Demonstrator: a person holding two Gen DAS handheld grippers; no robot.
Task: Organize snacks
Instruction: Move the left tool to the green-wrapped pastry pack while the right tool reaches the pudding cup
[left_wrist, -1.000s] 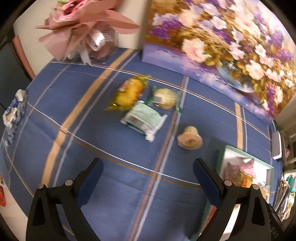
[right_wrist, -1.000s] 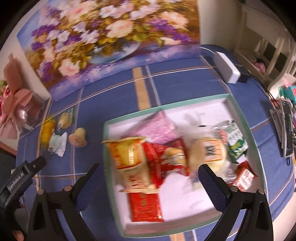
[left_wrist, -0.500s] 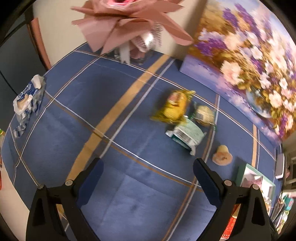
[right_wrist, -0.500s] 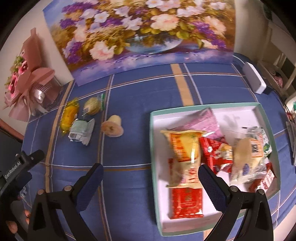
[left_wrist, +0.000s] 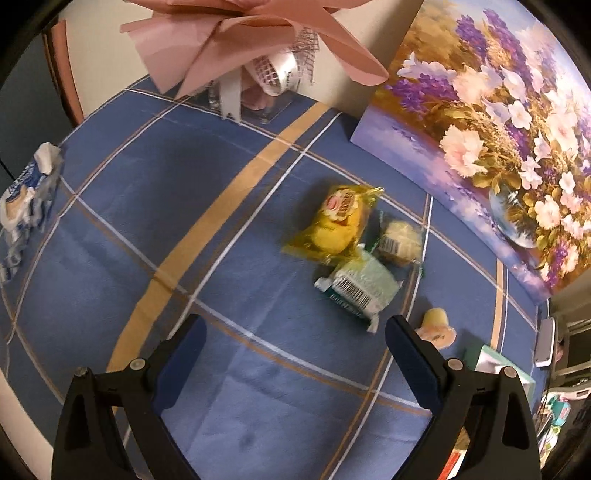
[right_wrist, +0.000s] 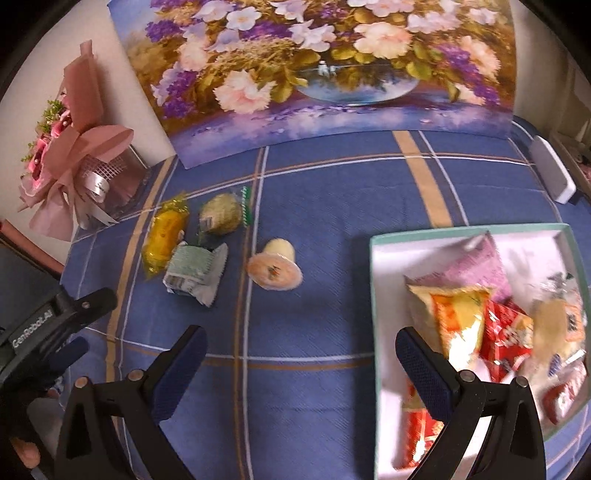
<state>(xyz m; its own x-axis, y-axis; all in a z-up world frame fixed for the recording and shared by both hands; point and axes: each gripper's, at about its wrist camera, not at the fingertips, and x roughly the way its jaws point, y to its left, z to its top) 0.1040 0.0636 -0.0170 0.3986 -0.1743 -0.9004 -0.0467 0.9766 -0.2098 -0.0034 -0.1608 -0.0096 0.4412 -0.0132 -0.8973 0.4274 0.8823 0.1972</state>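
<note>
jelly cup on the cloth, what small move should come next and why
Probably ease the open right gripper forward and down over the jelly cup. It is the loose snack nearest the tray, lying on its side apart from the others, and both grippers are empty.

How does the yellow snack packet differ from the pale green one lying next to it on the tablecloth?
The yellow packet is glossy, see-through and bright, with a round logo; the pale green packet looks matte and shows a barcode. The yellow one lies nearer the bouquet, the green one nearer the jelly cup. Both lie flat on the tablecloth, outside the box.
</note>
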